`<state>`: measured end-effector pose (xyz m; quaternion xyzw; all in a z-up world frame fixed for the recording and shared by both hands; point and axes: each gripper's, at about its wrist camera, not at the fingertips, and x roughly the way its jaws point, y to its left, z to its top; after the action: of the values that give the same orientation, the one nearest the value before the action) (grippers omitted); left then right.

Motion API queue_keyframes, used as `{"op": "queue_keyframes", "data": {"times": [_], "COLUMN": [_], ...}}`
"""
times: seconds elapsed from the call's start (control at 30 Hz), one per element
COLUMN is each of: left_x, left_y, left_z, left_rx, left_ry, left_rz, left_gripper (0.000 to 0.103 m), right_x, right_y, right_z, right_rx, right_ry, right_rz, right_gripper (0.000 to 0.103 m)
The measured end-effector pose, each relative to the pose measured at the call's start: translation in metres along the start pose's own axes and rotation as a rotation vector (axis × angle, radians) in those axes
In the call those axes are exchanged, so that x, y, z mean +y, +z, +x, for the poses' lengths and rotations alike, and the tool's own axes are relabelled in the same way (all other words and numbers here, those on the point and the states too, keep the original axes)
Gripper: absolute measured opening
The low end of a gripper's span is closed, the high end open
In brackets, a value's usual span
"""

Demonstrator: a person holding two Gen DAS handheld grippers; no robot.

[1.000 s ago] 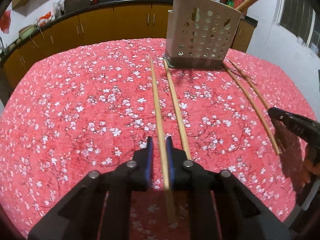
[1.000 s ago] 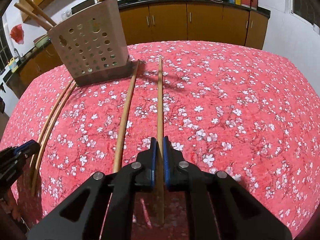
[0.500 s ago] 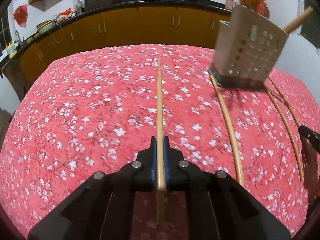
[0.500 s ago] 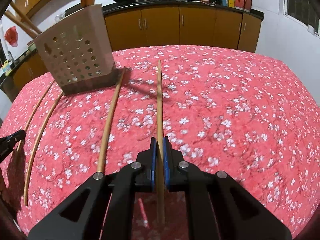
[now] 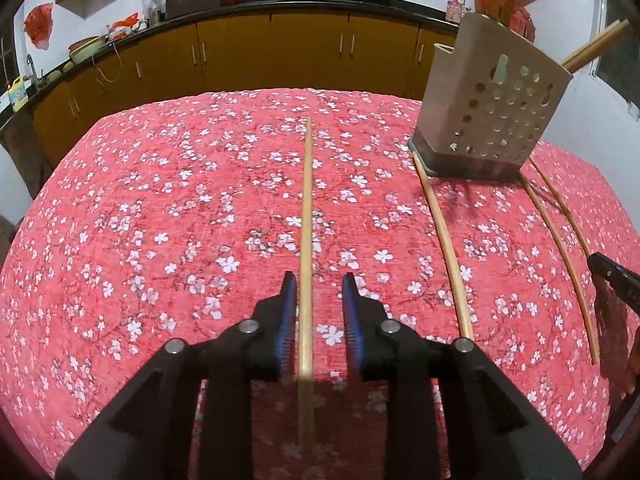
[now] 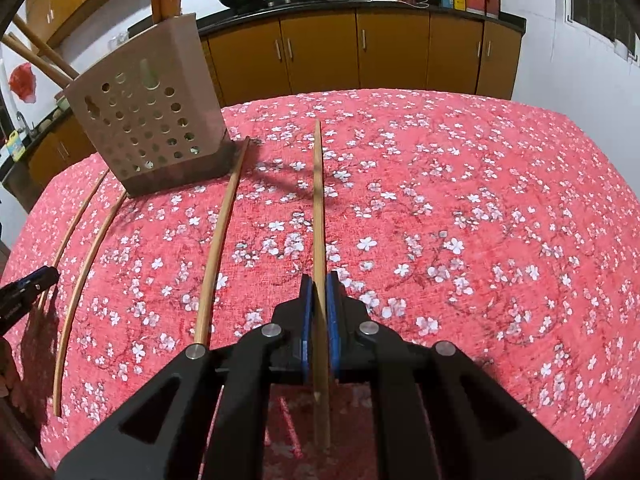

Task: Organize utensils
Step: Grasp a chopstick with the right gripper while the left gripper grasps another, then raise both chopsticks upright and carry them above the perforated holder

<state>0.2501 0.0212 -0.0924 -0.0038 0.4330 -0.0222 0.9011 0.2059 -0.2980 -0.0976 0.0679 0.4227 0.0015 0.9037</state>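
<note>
On a table (image 5: 120, 240) draped in a red cloth printed with white blossoms, the left gripper (image 5: 319, 284) hovered with its blue-padded jaws opening, a bamboo chopstick (image 5: 306, 216) running straight between them toward 12 o'clock. The stick sat close against the left pad, with a clear gap to the right one, so nothing was pinched. Its near end passed back under the black frame at 6 o'clock.

The perforated utensil holder (image 5: 492, 108), beige and tilted in the fisheye, stood at about 2 o'clock from that claw, with wooden handles poking out of its top. One loose chopstick (image 5: 444, 240) lay from the holder's base back toward 4 o'clock, and two thinner ones (image 5: 560, 248) curved along the cloth farther right.

In the right wrist view, the right gripper (image 6: 319, 280) was clamped tight on another chopstick (image 6: 319, 200), which pointed away to 12 o'clock and stuck out behind the pads toward 6 o'clock. There the utensil holder (image 6: 148, 120) stood at 10 o'clock, a loose chopstick (image 6: 220, 240) lay just left of the held one, and two thin sticks (image 6: 88, 248) rested well apart at 9 o'clock. Yellow-brown kitchen cabinets (image 6: 360, 52) lined the back wall.
</note>
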Motion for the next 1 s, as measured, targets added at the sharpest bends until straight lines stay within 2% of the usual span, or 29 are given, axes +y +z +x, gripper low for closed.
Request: {"op": "queue_keyframes", "data": {"times": [0.7, 0.8, 0.9, 1.0], "left_x": [0.005, 0.003, 0.007, 0.009], "left_y": [-0.005, -0.011, -0.012, -0.010], "left_z": [-0.006, -0.011, -0.012, -0.012], "left_rx": [-0.002, -0.001, 0.000, 0.003], "left_ry": [-0.018, -0.018, -0.012, -0.017], "left_rz": [-0.021, -0.012, -0.031, -0.027], "left_gripper": [0.027, 0.022, 0.009, 0.008], "right_x": [0.003, 0.001, 0.001, 0.001], "right_y": [-0.005, -0.008, -0.009, -0.009], "right_z": [-0.003, -0.006, -0.007, -0.010], "right_rx": [0.000, 0.000, -0.001, 0.000], "right_ry": [-0.013, -0.005, -0.007, -0.004], "right_rz": [-0.008, -0.002, -0.003, -0.003], "right_gripper": [0.009, 0.009, 0.008, 0.007]}}
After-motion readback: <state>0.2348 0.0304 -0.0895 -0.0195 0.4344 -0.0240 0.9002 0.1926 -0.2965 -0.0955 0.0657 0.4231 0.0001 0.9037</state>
